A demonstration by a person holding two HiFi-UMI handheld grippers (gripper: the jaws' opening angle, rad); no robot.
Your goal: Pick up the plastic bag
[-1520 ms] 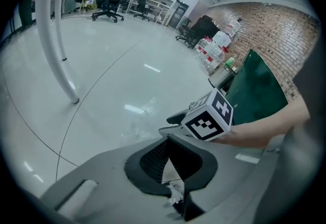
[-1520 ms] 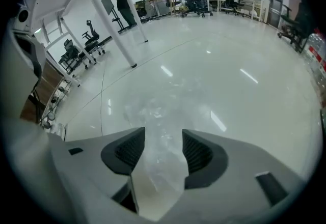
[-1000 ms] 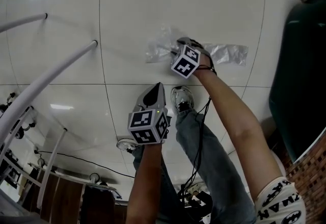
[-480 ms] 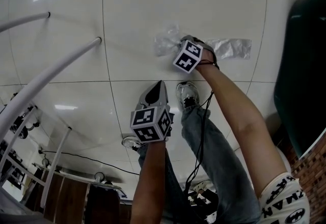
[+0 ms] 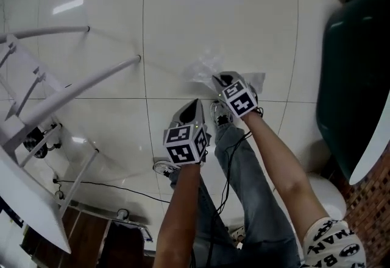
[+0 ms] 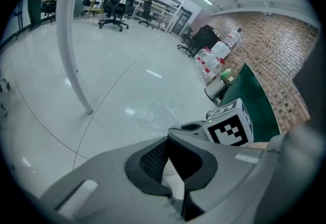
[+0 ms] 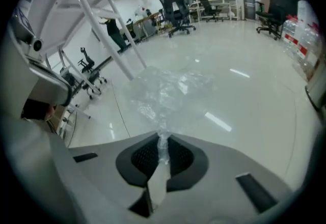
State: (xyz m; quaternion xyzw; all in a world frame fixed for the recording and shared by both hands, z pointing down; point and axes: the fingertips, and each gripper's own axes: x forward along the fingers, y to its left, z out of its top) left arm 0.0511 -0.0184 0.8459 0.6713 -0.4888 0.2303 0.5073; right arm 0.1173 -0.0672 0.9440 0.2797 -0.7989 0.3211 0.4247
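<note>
Right tool [image 5: 217, 80], seen from the head view, is pinched on the clear crinkled plastic bag [image 5: 206, 69]. The bag bunches just beyond its tip, and a smaller flap shows on the tool's far side. I judge the grip is at the gathered middle so that the whole film comes up in one bundle. From here I cannot tell whether the bag's lowest part touches the glossy white tiled floor [image 5: 213, 17]. The left tool [image 5: 194, 103] hangs close beside the right one and a little behind it. Its jaws come to a single point with nothing in them, so I take it to be waiting as a spare.

From the left gripper view, that tool's dark pads meet at the tips, with only floor seen through the gap behind them. The right tool's marker cube sits just off to its right.

From the right gripper view, the jaws are closed on a twisted neck of the bag [image 7: 162, 90], which runs up between the pads. From that neck the film fans out directly ahead of the tool. Its long axis follows the line the tool points along, with the wide, loose end farthest from the jaws.
</note>
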